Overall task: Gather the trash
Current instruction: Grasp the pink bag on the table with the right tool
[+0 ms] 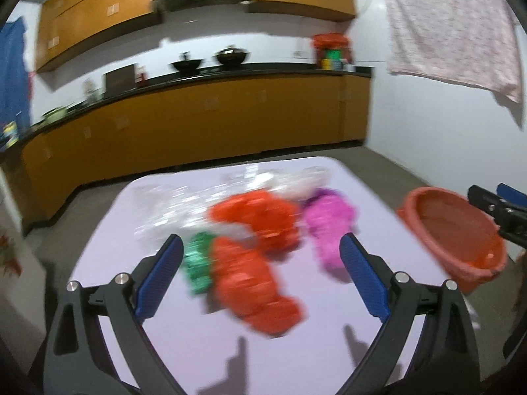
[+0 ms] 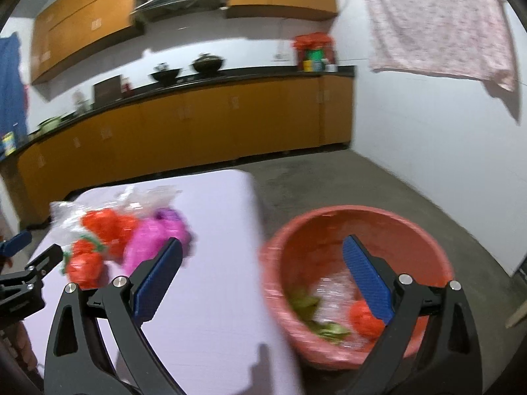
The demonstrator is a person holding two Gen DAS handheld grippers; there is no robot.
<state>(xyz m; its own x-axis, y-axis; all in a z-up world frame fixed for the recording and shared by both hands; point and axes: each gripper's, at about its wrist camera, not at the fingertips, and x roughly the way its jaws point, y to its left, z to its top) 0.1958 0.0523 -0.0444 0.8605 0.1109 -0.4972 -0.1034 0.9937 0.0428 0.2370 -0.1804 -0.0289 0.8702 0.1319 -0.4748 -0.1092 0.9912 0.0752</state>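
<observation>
Crumpled trash lies on a lilac table (image 1: pixel 197 345): two orange wads (image 1: pixel 253 286) (image 1: pixel 260 220), a green piece (image 1: pixel 197 263), a pink wad (image 1: pixel 327 227) and clear plastic (image 1: pixel 184 200). My left gripper (image 1: pixel 262 275) is open above the near orange wad. My right gripper (image 2: pixel 262 278) is open and empty over the table's right edge, beside a red basin (image 2: pixel 359 283) holding green, clear and orange scraps. The basin (image 1: pixel 454 230) and right gripper (image 1: pixel 494 209) show at the right of the left wrist view. The pile (image 2: pixel 125 237) and left gripper (image 2: pixel 29 263) show in the right wrist view.
The basin stands off the table's right edge over a grey floor (image 2: pixel 362 181). Orange kitchen cabinets and a dark counter (image 1: pixel 197 121) run along the far wall. A patterned cloth (image 1: pixel 454 23) hangs on the right wall.
</observation>
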